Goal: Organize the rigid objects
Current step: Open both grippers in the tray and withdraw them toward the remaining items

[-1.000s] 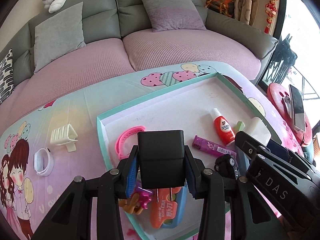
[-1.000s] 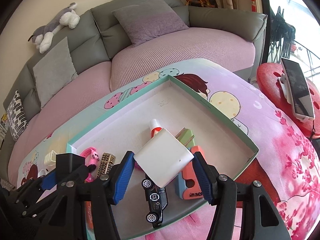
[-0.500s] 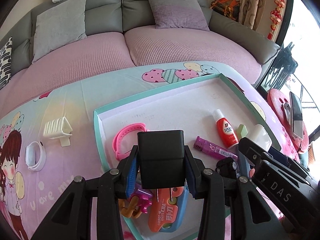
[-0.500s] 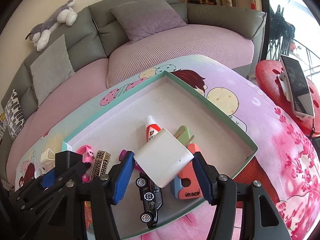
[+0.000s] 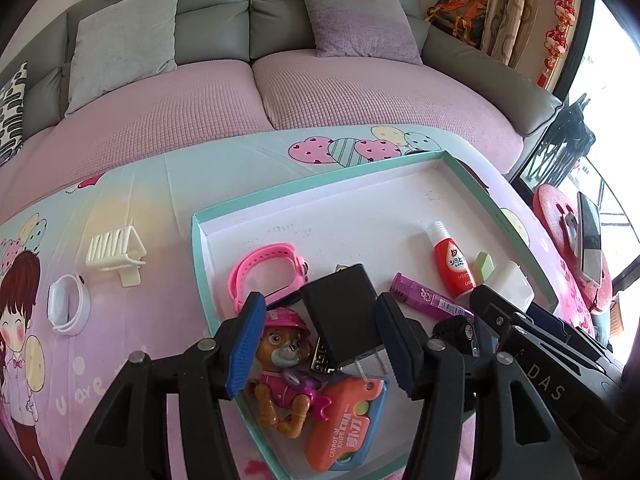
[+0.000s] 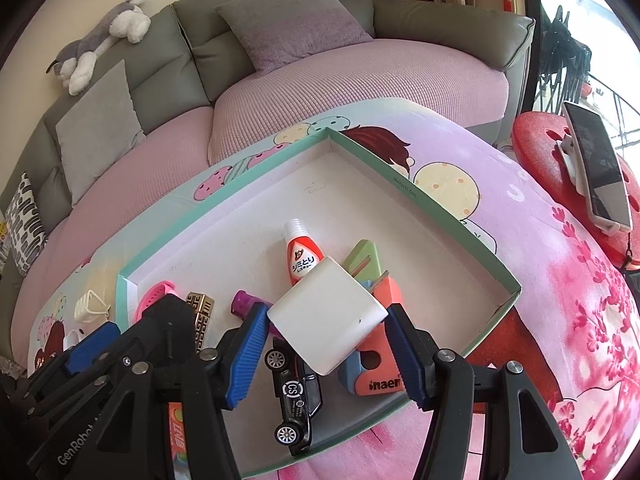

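the left gripper (image 5: 320, 344) hung over the near left part of the shallow teal-rimmed cardboard tray (image 5: 496, 204), its jaws opening. the black square plug-in charger (image 5: 342, 314) sat tilted in the gap between them, prongs toward the camera. a clear gap showed between the charger and the left blue pad (image 5: 246, 344); it lay close against the right pad, and i could not tell whether they touched. the charger lay inside the tray, leaning over a gold-and-black patterned block (image 5: 322, 358) and just beside a pink-helmeted toy puppy figure (image 5: 286, 372). a pink plastic watch strap (image 5: 266, 270) lay beyond it, and an orange-and-blue carrot-shaped knife case (image 5: 346, 428) nearer the camera.

the right gripper (image 6: 326, 354) was clamped about halfway open on a white square plug-in charger (image 6: 326, 320), both blue pads pressing its sides, its prongs pointing away. it was held above the tray floor, over a black toy car (image 6: 298, 400) and an orange-and-blue plastic cutter (image 6: 380, 356). a small red bottle with a white cap (image 6: 300, 250) and a purple tube (image 6: 246, 304) lay farther in, with a pale green wedge-shaped piece (image 6: 364, 256) beside the bottle.

outside the tray, on the cartoon-printed tablecloth (image 5: 132, 184), a cream ribbed plastic clip (image 5: 114, 248) and a white band (image 5: 66, 306) lay well apart from the left rim.
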{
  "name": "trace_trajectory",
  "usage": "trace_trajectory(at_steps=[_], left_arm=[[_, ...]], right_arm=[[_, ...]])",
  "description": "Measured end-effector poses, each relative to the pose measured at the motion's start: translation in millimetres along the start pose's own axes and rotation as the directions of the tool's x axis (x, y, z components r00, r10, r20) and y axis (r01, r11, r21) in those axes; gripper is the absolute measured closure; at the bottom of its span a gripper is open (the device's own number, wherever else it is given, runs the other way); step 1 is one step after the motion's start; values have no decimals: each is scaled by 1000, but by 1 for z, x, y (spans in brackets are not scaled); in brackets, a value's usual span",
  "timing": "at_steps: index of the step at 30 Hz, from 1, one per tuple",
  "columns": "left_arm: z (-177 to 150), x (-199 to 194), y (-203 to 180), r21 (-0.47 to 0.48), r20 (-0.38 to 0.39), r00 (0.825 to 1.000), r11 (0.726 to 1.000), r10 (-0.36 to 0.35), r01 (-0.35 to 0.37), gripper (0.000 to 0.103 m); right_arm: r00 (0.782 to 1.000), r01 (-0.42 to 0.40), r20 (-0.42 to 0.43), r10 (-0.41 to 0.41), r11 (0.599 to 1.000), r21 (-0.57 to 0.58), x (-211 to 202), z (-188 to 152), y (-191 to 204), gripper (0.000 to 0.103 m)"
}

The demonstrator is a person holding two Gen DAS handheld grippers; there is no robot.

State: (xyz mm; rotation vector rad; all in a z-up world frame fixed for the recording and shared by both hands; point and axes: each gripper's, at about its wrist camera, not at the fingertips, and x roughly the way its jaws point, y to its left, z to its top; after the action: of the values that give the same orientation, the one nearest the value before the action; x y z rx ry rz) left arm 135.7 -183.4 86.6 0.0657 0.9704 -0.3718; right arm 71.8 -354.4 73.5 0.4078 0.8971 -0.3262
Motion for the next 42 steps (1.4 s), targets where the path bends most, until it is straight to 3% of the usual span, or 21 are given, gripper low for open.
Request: trace_trajectory(at_steps=[8, 12, 15, 18, 21, 26, 29, 31, 42], left_arm=[[0, -4, 22, -61, 6, 999, 997, 40, -39, 34], [-2, -5, 39, -107, 4, 998, 992, 69, -69, 34], [-4, -6, 53, -145, -1, 995, 985, 95, -94, 33], [-7, -7, 69, -187, -9, 992, 975, 123, -122, 24], [-10, -7, 85, -225, -21, 986, 960, 165, -166, 24], [-18, -6, 109, -274, -50, 971, 932, 234, -239, 23], [-21, -4, 117, -284, -69, 960, 918, 270, -278, 21], [-23, -3, 120, -282, -69, 957, 914, 283, -291, 3], [-21, -2, 112, -241, -45, 957, 927, 286, -288, 2]], right_arm=[[1000, 5, -1, -5, 1000, -8, 1, -1, 2, 40], [1000, -8, 18, 9, 1000, -18, -3, 0, 4, 34], [1000, -12, 16, 12, 1000, -28, -3, 0, 7, 32], [1000, -15, 15, 15, 999, -34, -3, 0, 9, 32], [1000, -16, 17, 17, 999, -47, -4, 0, 13, 31], [999, -38, 21, 40, 995, -88, -3, -1, 23, 4], [999, -35, 29, 38, 993, -111, -3, -3, 28, 0], [999, -27, 34, 31, 992, -121, -3, -3, 31, 0], [999, -2, 40, 8, 991, -131, -2, -3, 30, 0]])
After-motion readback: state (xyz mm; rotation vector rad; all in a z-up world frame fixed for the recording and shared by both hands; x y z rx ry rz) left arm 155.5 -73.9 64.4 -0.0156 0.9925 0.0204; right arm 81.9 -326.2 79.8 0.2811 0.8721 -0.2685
